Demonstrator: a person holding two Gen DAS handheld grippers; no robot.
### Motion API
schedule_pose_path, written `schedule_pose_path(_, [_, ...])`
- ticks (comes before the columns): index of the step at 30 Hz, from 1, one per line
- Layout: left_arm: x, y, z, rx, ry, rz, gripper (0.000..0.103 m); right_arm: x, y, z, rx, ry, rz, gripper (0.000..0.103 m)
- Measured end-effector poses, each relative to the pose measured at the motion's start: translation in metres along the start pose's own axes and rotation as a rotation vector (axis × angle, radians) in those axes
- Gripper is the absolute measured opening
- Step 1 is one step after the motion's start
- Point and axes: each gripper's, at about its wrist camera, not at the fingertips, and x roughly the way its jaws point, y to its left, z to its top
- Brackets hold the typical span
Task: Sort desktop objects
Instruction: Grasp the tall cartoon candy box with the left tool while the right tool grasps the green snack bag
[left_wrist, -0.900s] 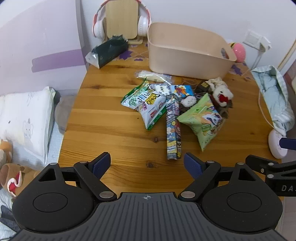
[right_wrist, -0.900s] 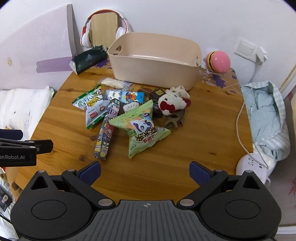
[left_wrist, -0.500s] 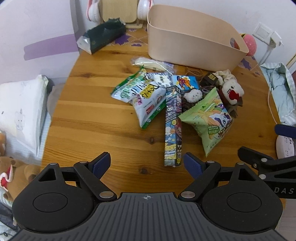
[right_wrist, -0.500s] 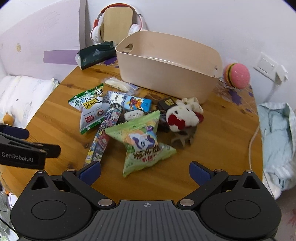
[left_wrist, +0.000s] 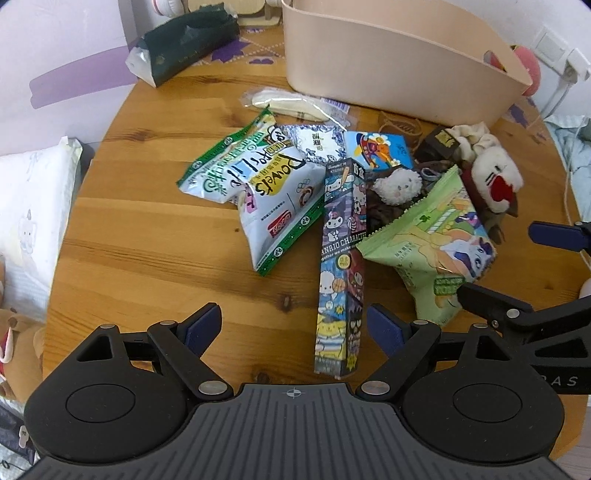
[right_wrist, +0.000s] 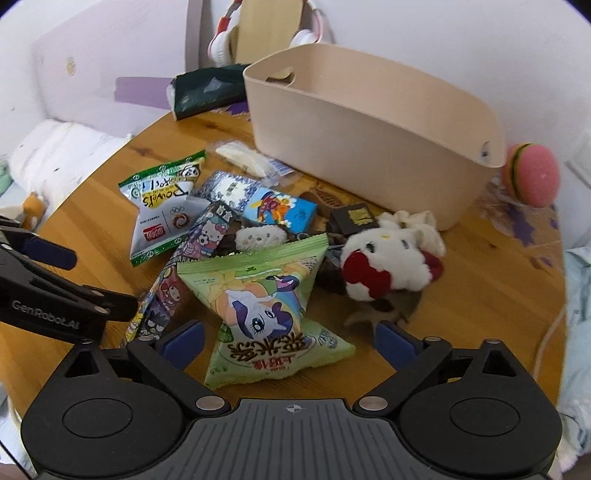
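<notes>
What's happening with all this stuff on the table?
Someone holds two open grippers over a pile of snacks and toys on a wooden table. The left gripper is near a long cartoon box, the right gripper near a green snack bag. Neither holds anything; the beige bin waits behind.

Three snack bags (left_wrist: 258, 184), one long box (left_wrist: 341, 258), one bin (right_wrist: 369, 122), two plush toys (right_wrist: 384, 266).

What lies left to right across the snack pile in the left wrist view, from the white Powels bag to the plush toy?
White Powels bag → Sanrio character box → light green pony snack bag → white plush toy with the red bow.
</notes>
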Motion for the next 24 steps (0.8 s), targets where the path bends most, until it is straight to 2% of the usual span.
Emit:
schedule_pose_path(2, [0.008,-0.002,0.002,0.000,0.013,0.004,0.088,0.008,-0.002,0.002,-0.010,0.006,0.033,0.098])
schedule_pose_path(3, [0.012,-0.003,0.002,-0.064,0.016,0.031,0.087,0.012,-0.002,0.003,-0.016,0.009,0.041,0.097])
schedule_pose_path(6, [0.021,-0.005,0.002,-0.069,0.022,0.050,0.087,0.023,-0.004,0.004,-0.029,0.020,0.056,0.094])
schedule_pose_path(10, [0.032,-0.004,0.002,-0.082,0.033,0.013,0.084,0.034,-0.009,0.004,-0.030,0.029,0.087,0.092])
schedule_pose_path(12, [0.037,-0.005,0.001,-0.087,0.040,-0.007,0.075,0.037,-0.012,0.004,-0.032,0.030,0.103,0.092])
schedule_pose_path(14, [0.041,-0.009,0.001,-0.083,0.042,0.003,0.071,0.040,-0.013,0.004,-0.035,0.034,0.118,0.092])
schedule_pose_path(19, [0.048,-0.015,-0.002,-0.092,0.037,0.026,0.068,0.049,-0.013,0.003,-0.056,0.060,0.138,0.086])
schedule_pose_path(22, [0.049,-0.021,-0.002,-0.063,0.020,0.050,0.064,0.053,-0.016,0.001,-0.045,0.076,0.154,0.084])
schedule_pose_path(24, [0.049,-0.025,0.000,-0.053,0.016,0.057,0.055,0.053,-0.017,0.001,-0.039,0.078,0.166,0.077])
